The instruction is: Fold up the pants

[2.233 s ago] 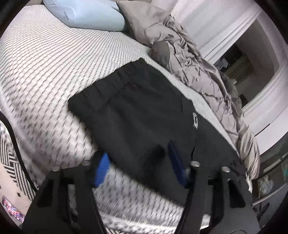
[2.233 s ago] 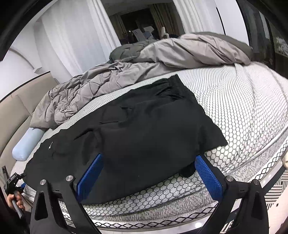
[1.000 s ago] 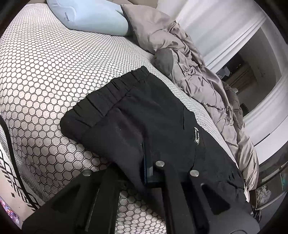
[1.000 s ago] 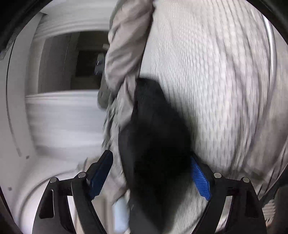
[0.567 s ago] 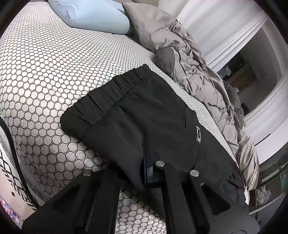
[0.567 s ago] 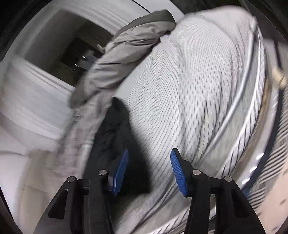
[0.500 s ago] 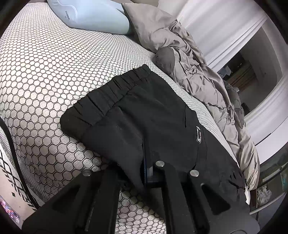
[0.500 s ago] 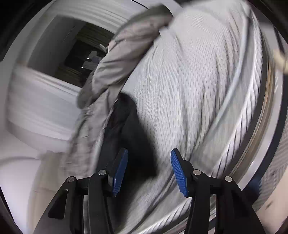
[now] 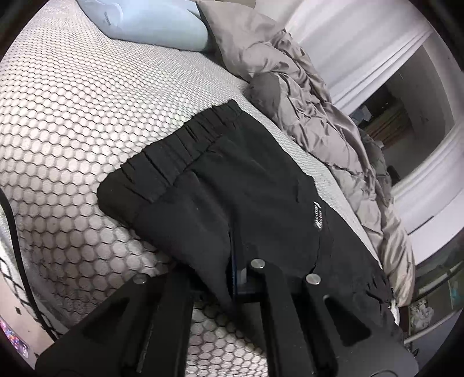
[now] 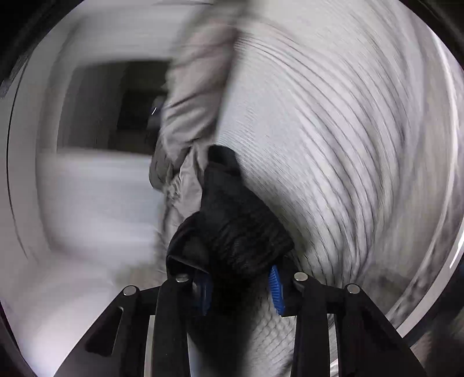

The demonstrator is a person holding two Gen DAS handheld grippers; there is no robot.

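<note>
Black pants (image 9: 232,174) with a gathered elastic waistband (image 9: 174,150) lie flat on the hexagon-patterned mattress (image 9: 72,101). My left gripper (image 9: 236,275) is shut on the pants' near edge, with cloth draped over its fingers. The right wrist view is blurred by motion. In it, the bunched far end of the pants (image 10: 237,226) sits between the blue pads of my right gripper (image 10: 239,290). Its jaws are closing. The left pad is buried in cloth, and a strip of mattress (image 10: 333,145) shows beside the right pad.
A crumpled grey duvet (image 9: 304,101) runs along the far side of the bed, also seen as the duvet (image 10: 188,116) in the right view. A light blue pillow (image 9: 150,20) lies at the head. The mattress edge and patterned floor (image 9: 11,278) are at the lower left.
The right gripper's jaws have narrowed from wide open to close around the pants' end, while its view swung and rolled. The left gripper and the waistband stayed put.
</note>
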